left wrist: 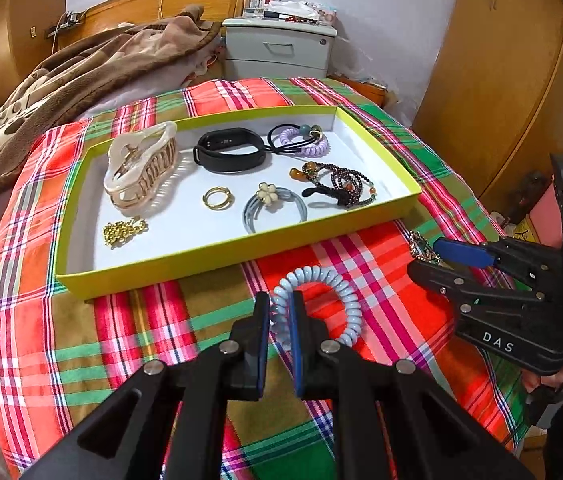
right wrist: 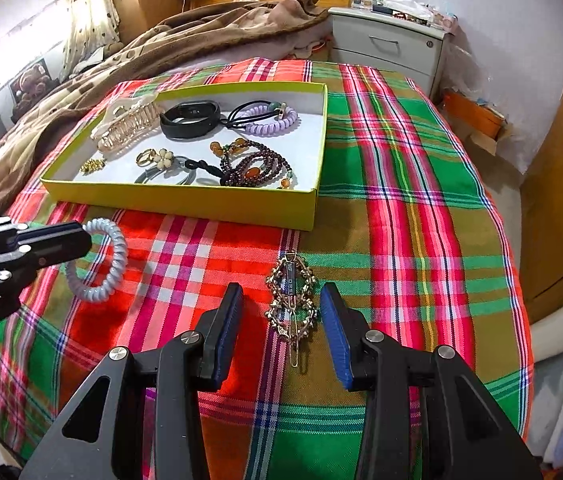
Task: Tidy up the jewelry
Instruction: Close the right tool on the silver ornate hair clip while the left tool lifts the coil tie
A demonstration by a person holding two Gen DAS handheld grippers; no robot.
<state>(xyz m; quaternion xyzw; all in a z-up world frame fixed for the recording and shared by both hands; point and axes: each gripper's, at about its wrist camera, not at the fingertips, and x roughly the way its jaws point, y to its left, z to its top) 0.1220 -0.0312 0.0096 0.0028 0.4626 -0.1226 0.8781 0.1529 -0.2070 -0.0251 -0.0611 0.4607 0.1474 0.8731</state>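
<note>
Right wrist view: beyond the yellow-rimmed tray (right wrist: 217, 204) of jewelry, the left gripper (right wrist: 81, 236) pinches a light, springy pale-blue coil hair tie (right wrist: 99, 268), while the right gripper (right wrist: 281, 320) straddles, unclenched, a stiff, snag-prone jeweled hair clip (right wrist: 291, 300), best pinched across its middle.

1. my left gripper (left wrist: 281, 308) points steeply down, its jaws nearly closed, pinching a pale blue coil hair tie (left wrist: 345, 300) between the pads.
2. my right gripper (right wrist: 281, 300) also tilts steeply down, jaws spread wide, holding nothing; a gold hair clip (right wrist: 291, 304) lies between its fingers, untouched by either pad.
3. in the left wrist view, a hand (left wrist: 561, 384) grips the right gripper's handle from below.
</note>
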